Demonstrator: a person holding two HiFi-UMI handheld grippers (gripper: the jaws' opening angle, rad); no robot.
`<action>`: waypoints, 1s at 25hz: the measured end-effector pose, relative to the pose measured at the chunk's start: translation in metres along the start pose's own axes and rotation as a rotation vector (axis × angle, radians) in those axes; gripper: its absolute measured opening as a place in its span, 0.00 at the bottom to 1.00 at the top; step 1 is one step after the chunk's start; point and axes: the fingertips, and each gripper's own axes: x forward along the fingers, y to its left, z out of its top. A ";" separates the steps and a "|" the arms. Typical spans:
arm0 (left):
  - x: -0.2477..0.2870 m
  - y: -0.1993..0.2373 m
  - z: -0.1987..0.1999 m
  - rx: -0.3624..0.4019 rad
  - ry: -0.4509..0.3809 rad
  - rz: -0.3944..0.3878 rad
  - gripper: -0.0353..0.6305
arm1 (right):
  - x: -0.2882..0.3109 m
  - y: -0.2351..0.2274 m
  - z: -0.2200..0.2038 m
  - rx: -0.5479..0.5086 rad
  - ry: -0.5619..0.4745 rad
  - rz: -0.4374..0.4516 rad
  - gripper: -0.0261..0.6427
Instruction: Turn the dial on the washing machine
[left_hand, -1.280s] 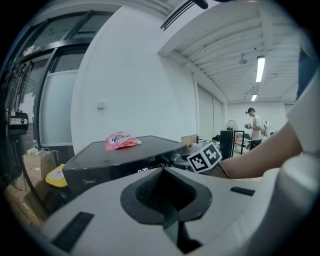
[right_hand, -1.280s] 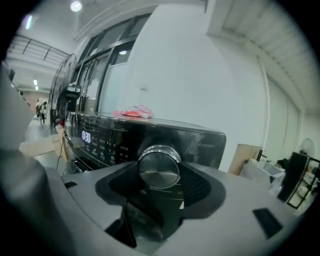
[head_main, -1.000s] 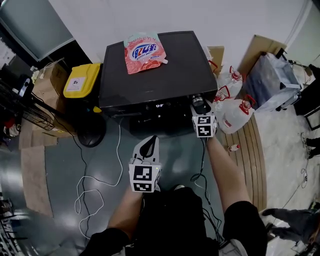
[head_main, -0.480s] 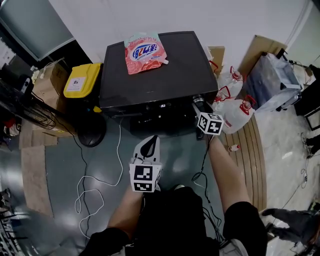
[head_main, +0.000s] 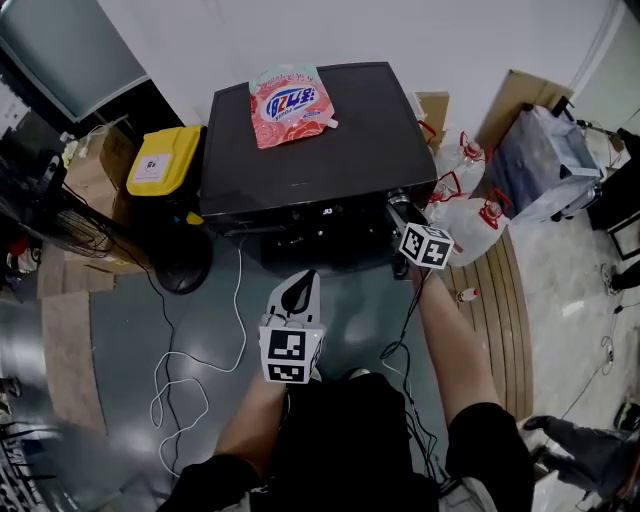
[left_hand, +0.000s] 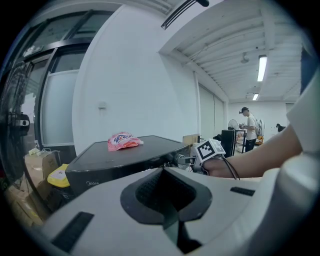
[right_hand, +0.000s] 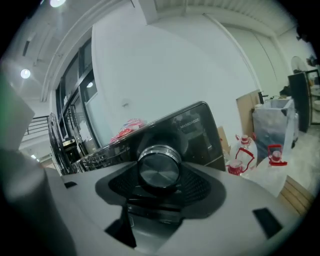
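Observation:
The black washing machine (head_main: 310, 140) stands ahead of me with a red and white detergent pouch (head_main: 288, 103) on its lid. Its silver-rimmed dial (head_main: 397, 204) sits at the front right corner. My right gripper (head_main: 402, 216) is shut on that dial, its marker cube (head_main: 426, 246) rolled to one side. In the right gripper view the dial (right_hand: 159, 170) fills the space between the jaws. My left gripper (head_main: 297, 287) hangs low in front of the machine, shut and empty, and its own view looks over the machine (left_hand: 125, 157) towards the right hand.
A yellow-lidded bin (head_main: 163, 160) and a dark round stand (head_main: 182, 264) are left of the machine. White cable (head_main: 190, 370) loops on the grey floor. Plastic jugs with red caps (head_main: 470, 225), cardboard (head_main: 512, 100) and a wooden platform (head_main: 505, 300) lie to the right.
My right gripper has rolled clockwise on the dial; its marker cube went from square-on to tilted and shifted slightly right. The left gripper has stayed where it was.

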 end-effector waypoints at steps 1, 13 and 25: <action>-0.001 0.001 0.000 -0.001 0.002 0.001 0.07 | 0.000 -0.001 0.000 0.054 -0.006 0.012 0.45; 0.001 0.005 -0.003 0.004 0.005 -0.009 0.07 | 0.000 -0.005 0.001 0.506 -0.054 0.128 0.45; 0.005 0.003 -0.001 0.013 0.005 -0.006 0.07 | 0.002 -0.013 -0.004 0.896 -0.092 0.249 0.45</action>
